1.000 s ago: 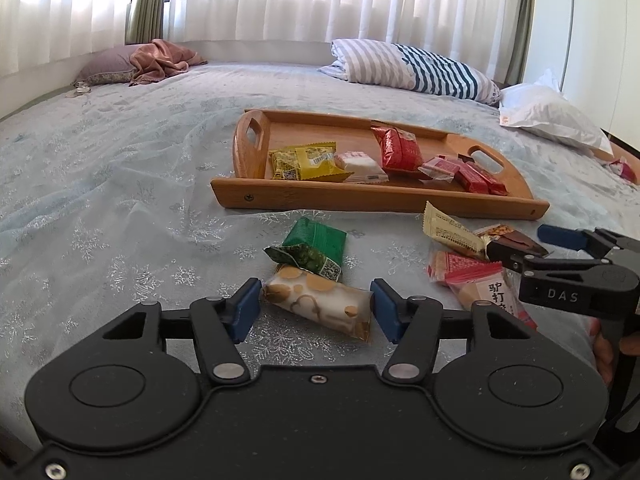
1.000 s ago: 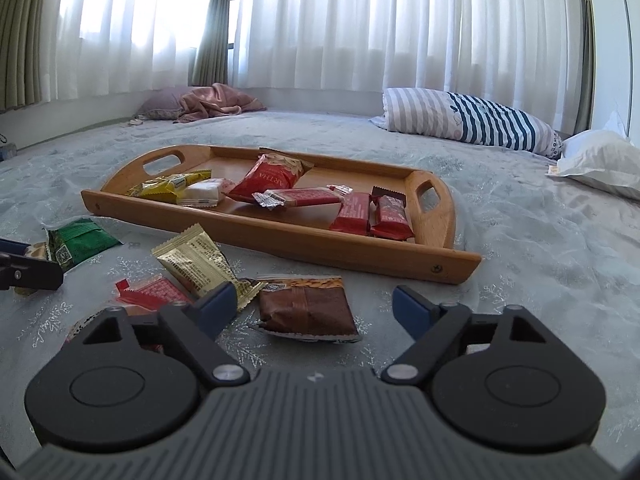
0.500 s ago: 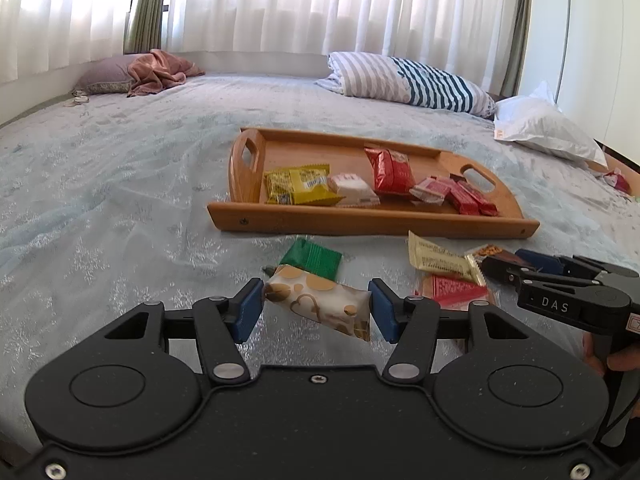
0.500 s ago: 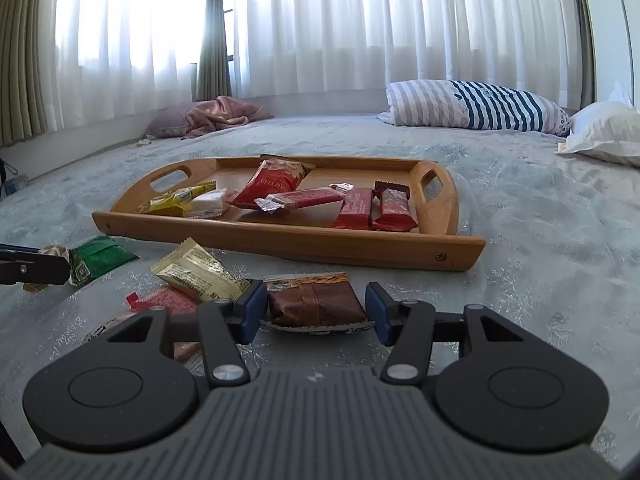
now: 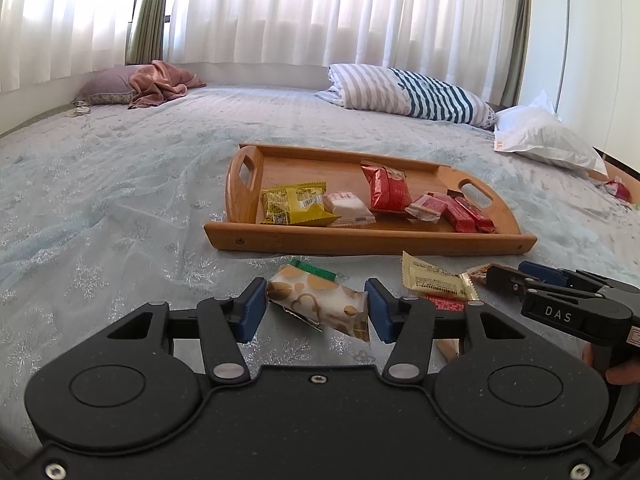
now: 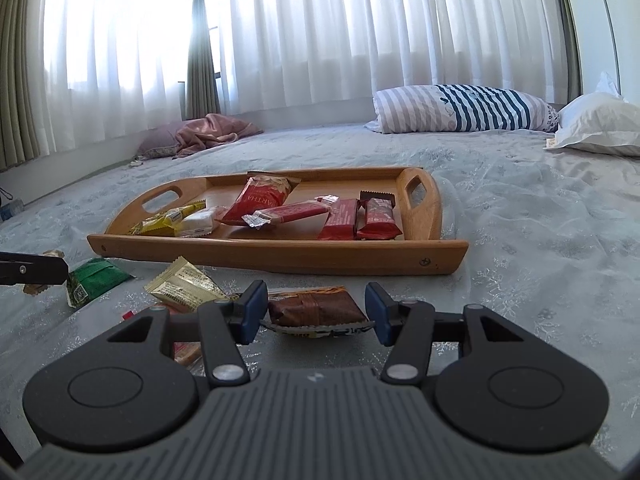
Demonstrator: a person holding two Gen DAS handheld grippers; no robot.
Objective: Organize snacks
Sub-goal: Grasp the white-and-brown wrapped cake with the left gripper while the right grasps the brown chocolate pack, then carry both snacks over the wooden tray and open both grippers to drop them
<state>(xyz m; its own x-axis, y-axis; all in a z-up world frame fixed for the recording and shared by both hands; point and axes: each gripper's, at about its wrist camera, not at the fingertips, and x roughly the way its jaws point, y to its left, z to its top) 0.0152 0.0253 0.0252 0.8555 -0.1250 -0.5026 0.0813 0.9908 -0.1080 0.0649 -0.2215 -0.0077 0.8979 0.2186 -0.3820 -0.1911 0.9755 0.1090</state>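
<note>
While the cream spotted packet [image 5: 318, 302] is clamped crosswise between the closing pads of the left gripper [image 5: 316, 314] and the brown packet [image 6: 316, 309] likewise in the right gripper [image 6: 316, 312], the wooden tray [image 5: 360, 242] is seen straight ahead of both, near, across the bedspread [image 5: 120, 208].

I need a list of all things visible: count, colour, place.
wooden tray: one, brown, mid-bed
yellow packet: one, yellow, in tray, left
white packet: one, white, beside yellow packet
red bag: one, red, tray middle
red bars: three seen, red, tray right
green packet: one, green, on bedspread before tray
gold packet: one, gold, on bedspread
striped pillow: one, blue-white, far side
white pillow: one, white, far right
spotted packet: one, cream, in left claw
brown packet: one, brown, in right claw
left claw: one, black, blue pads, just closed on spotted packet
right claw: one, black, just closed on brown packet
</note>
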